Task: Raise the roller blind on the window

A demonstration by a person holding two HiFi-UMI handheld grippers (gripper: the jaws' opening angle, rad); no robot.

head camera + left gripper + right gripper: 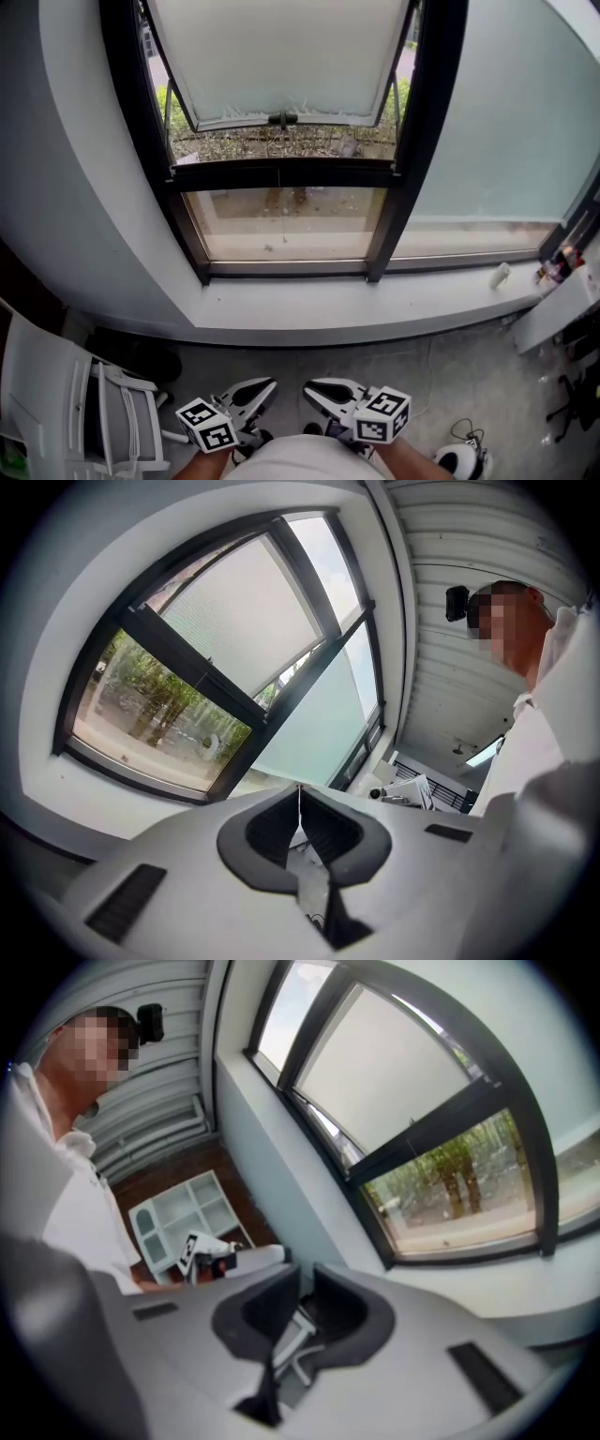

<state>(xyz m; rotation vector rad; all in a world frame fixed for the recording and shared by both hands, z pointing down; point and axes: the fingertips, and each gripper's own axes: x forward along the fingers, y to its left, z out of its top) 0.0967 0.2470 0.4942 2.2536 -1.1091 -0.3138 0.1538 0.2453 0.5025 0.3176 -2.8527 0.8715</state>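
Legible text, brands, numbers: none in any view.

Coded markings only:
- left cube (207, 424): black-and-white square marker patterns on its faces; no letters or digits.
- right cube (382, 415): the same kind of square patterns; no letters or digits.

Small items on the sill (309, 302), at its right end: too small to show any label.

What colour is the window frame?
The window frame is black, clearest in the head view.
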